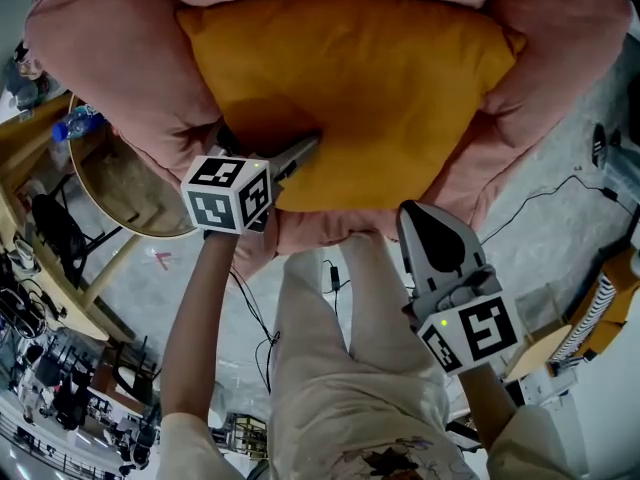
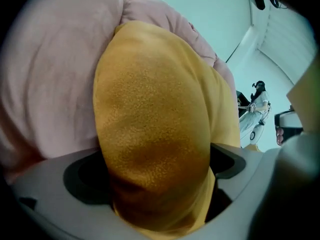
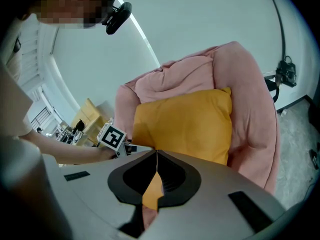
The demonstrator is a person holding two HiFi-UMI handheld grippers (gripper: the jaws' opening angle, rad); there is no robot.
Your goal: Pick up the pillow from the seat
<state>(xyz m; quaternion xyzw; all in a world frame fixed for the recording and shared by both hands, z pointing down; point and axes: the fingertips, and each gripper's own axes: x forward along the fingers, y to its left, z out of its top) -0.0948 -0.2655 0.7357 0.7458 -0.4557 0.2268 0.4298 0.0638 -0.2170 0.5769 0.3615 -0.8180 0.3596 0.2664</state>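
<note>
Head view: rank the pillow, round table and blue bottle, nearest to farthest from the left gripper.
1. Pillow: clamped by the left gripper, straight ahead.
2. Round table: to the gripper's left.
3. Blue bottle: farthest left, by the table's outer rim.

No words, brand names or numbers could be read anywhere. The only signs were black-and-white square marker patterns, which carried no letters or digits: they stood on the faces of the marker cube (image 1: 228,194) of the left gripper (image 1: 303,151) and on the marker cube (image 1: 472,333) of the right gripper (image 1: 414,211). The left cube's pattern also showed in the right gripper view. A dark print on the person's shirt (image 1: 386,460) at the bottom of the head view was too blurred to make out.
</note>
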